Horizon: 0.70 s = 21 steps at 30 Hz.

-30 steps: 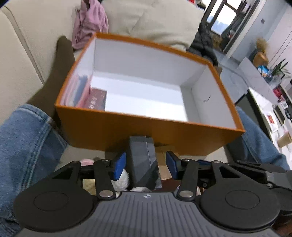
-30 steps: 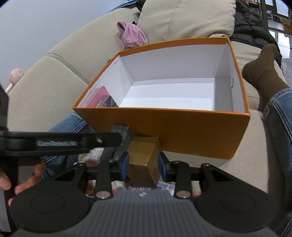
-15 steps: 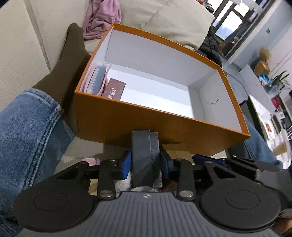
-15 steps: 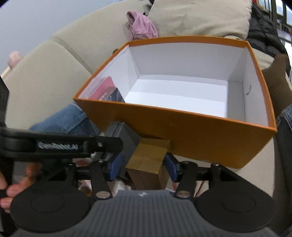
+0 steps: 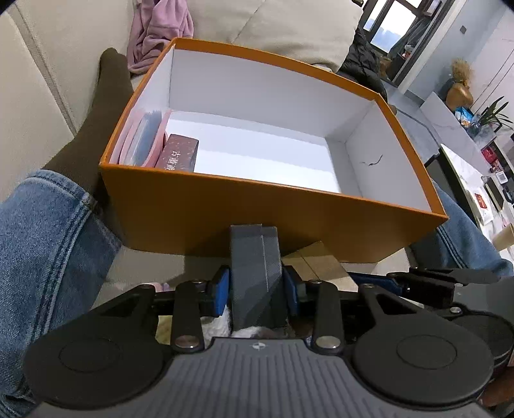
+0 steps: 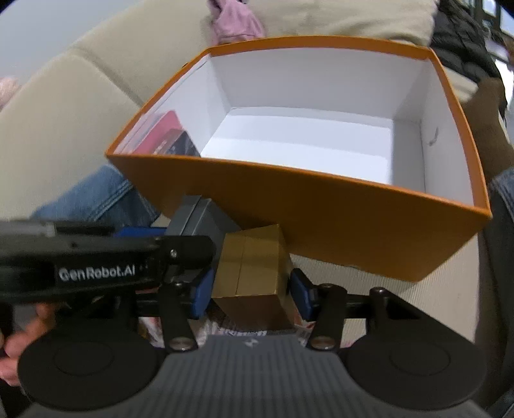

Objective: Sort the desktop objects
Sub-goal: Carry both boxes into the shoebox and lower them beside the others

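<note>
Two grippers, each holding a small box just in front of the big orange box.

Low in the middle of the left wrist view, the left gripper [image 5: 256,291] has its blue pads closed tight on both sides of a dark gray box [image 5: 255,273] that stands upright. Low in the middle of the right wrist view, the right gripper [image 6: 251,289] squeezes a gold box [image 6: 252,265] between its blue pads. The two small boxes sit just beside each other. Right behind them, filling the middle of both views, is the open orange box [image 5: 257,212] with white inside walls. In its left end, a dark red box [image 5: 180,153] lies next to a pink packet [image 5: 144,138] that leans on the wall. Blue jeans [image 5: 41,238] show at the left. Far back, in the upper part of the frame, a pink cloth [image 5: 157,35] lies on the beige sofa [image 5: 273,25].
</note>
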### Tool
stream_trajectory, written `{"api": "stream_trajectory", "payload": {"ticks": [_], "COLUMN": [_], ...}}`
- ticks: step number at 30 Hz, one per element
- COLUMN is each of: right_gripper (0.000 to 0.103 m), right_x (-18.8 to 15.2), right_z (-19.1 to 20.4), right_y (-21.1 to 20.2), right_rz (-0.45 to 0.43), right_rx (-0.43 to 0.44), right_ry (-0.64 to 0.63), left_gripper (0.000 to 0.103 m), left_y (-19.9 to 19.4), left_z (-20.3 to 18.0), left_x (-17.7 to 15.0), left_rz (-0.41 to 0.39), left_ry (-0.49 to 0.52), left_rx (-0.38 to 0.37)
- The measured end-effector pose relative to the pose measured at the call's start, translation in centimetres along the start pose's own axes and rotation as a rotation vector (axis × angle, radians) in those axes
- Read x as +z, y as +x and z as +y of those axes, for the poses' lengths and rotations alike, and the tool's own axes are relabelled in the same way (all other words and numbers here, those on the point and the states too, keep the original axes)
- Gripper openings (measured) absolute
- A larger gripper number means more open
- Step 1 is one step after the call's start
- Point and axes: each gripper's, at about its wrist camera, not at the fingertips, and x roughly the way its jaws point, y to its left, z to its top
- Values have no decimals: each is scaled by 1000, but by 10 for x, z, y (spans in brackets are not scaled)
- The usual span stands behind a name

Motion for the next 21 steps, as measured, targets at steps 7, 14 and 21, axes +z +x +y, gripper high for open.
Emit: {"api": "stream_trajectory", "payload": {"ticks": [7, 14, 21], "right_gripper": [52, 53, 52], "right_x": [-5, 9, 51], "right_z": [-4, -5, -4], "right_y": [-31, -83, -105], "right_rz": [-53, -160, -288], "right_rx": [38, 165, 218], "right_ry": [18, 20, 15], "left_gripper": [39, 39, 38], "left_y": [-39, -93, -117], "left_z": [-1, -12, -24], "left_x": [-4, 13, 53], "left_rz": [-80, -168, -262], "left_ry": [8, 43, 87], "left_rx": [-18, -86, -76]}}
